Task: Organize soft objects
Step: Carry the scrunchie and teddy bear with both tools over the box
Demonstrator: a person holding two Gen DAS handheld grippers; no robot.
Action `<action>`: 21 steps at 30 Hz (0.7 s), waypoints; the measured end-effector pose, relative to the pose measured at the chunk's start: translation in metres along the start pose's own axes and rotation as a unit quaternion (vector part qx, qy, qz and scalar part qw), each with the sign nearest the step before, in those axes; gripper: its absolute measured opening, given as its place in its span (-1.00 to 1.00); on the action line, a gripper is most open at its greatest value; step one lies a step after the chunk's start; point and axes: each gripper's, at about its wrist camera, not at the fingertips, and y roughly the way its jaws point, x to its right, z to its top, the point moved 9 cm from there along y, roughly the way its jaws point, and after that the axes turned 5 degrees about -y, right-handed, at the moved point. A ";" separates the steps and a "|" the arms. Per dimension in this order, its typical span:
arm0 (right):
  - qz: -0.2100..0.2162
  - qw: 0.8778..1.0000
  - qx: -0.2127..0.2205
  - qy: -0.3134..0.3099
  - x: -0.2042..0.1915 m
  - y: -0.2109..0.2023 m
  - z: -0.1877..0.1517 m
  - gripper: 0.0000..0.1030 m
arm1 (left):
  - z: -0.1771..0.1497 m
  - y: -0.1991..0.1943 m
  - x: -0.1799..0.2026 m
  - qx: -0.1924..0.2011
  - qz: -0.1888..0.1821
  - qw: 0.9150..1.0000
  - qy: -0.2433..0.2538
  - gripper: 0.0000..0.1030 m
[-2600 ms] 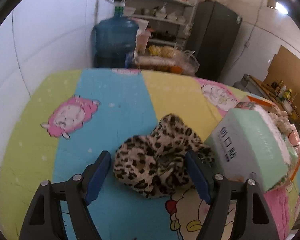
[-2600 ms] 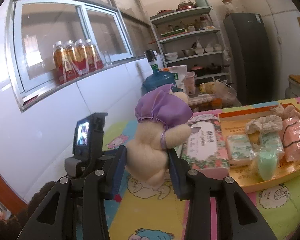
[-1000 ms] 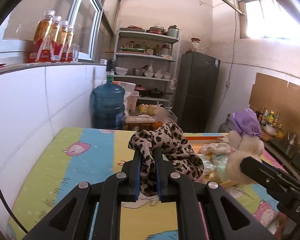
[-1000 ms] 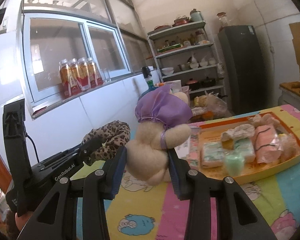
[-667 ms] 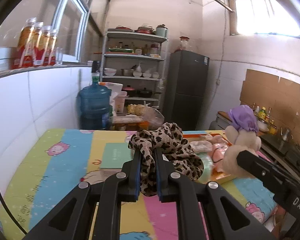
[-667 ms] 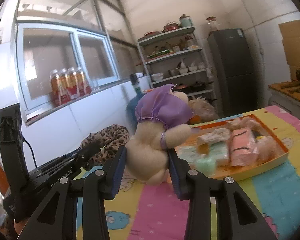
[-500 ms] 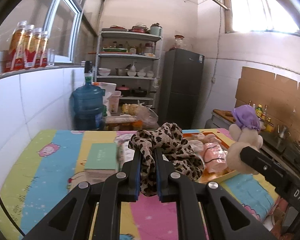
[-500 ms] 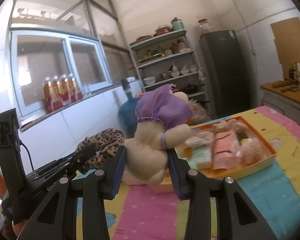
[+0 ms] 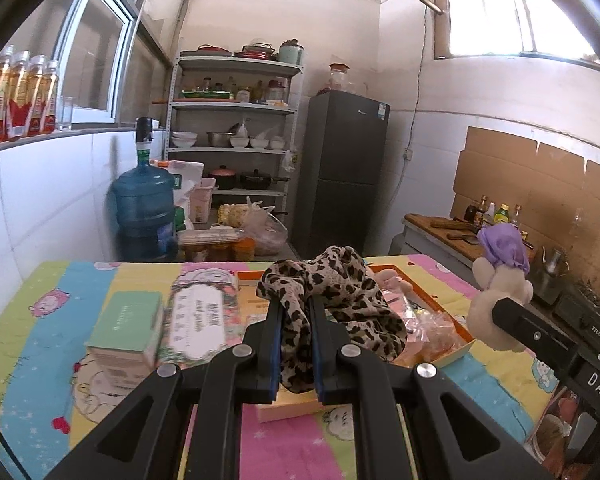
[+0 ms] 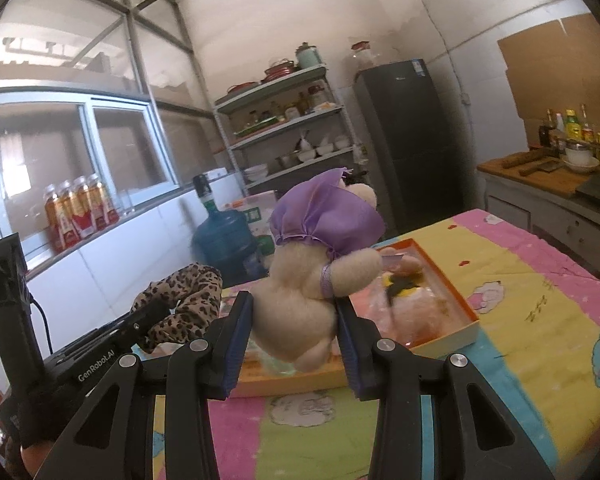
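My left gripper (image 9: 295, 312) is shut on a leopard-print scrunchie (image 9: 340, 296) and holds it up above the table; the scrunchie also shows in the right wrist view (image 10: 184, 300). My right gripper (image 10: 294, 320) is shut on a cream plush bear with a purple cap (image 10: 316, 264), held in the air; the bear also shows at the right in the left wrist view (image 9: 500, 280). An orange tray (image 10: 456, 304) holding several soft packets lies on the table beyond both grippers, and also shows in the left wrist view (image 9: 456, 328).
A green box (image 9: 126, 328) and a floral tissue pack (image 9: 204, 316) lie left of the tray on the colourful cartoon tablecloth (image 9: 36, 320). A blue water jug (image 9: 144, 208), shelves (image 9: 236, 128) and a dark fridge (image 9: 340, 168) stand behind the table. A kitchen counter (image 10: 548, 188) stands at right.
The left gripper closed on the scrunchie and lifted it off the table. Both grippers have swung to the right with their objects, so the tray now lies in front of them.
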 end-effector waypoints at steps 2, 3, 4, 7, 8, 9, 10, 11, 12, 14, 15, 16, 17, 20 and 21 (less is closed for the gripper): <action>-0.003 1.000 -0.003 0.001 0.007 0.002 0.000 -0.18 | -0.001 0.008 0.005 -0.003 -0.003 1.000 0.000 -0.76; -0.004 1.000 -0.004 0.002 0.010 0.003 0.000 -0.18 | -0.001 0.011 0.007 -0.003 -0.003 1.000 0.000 -0.76; -0.005 1.000 -0.005 0.003 0.013 0.005 0.001 -0.18 | -0.001 0.015 0.009 -0.004 -0.004 1.000 0.000 -0.76; -0.005 1.000 -0.010 0.005 0.023 0.012 0.002 -0.17 | -0.002 0.027 0.013 -0.010 -0.004 1.000 0.000 -0.76; -0.006 1.000 -0.011 0.005 0.025 0.016 0.003 -0.17 | -0.003 0.033 0.015 -0.012 -0.004 1.000 -0.002 -0.76; -0.005 1.000 -0.014 0.005 0.028 0.019 0.004 -0.17 | -0.004 0.034 0.015 -0.013 -0.005 1.000 -0.002 -0.76; -0.005 1.000 -0.015 0.005 0.030 0.023 0.004 -0.17 | -0.004 0.039 0.016 -0.015 -0.005 1.000 -0.003 -0.76; -0.005 1.000 -0.018 0.005 0.032 0.027 0.004 -0.17 | -0.005 0.044 0.017 -0.017 -0.005 1.000 -0.004 -0.76; -0.005 1.000 -0.020 0.006 0.035 0.031 0.004 -0.17 | -0.005 0.047 0.018 -0.018 -0.004 1.000 -0.004 -0.76; -0.004 1.000 -0.025 0.006 0.039 0.040 0.005 -0.17 | -0.005 0.057 0.019 -0.022 -0.003 1.000 -0.004 -0.76; -0.003 1.000 -0.027 0.007 0.041 0.044 0.005 -0.17 | -0.004 0.061 0.018 -0.024 -0.002 1.000 -0.005 -0.76; -0.002 1.000 -0.030 0.007 0.043 0.048 0.005 -0.17 | -0.004 0.065 0.019 -0.025 -0.002 1.000 -0.005 -0.76; -0.002 0.999 -0.033 0.007 0.045 0.053 0.005 -0.17 | -0.004 0.070 0.019 -0.027 0.000 1.000 -0.005 -0.76; 0.000 0.999 -0.040 0.006 0.049 0.065 0.005 -0.17 | -0.005 0.081 0.018 -0.032 0.004 0.999 -0.006 -0.76; 0.001 0.999 -0.044 0.006 0.050 0.070 0.005 -0.17 | -0.005 0.084 0.018 -0.034 0.006 0.999 -0.007 -0.76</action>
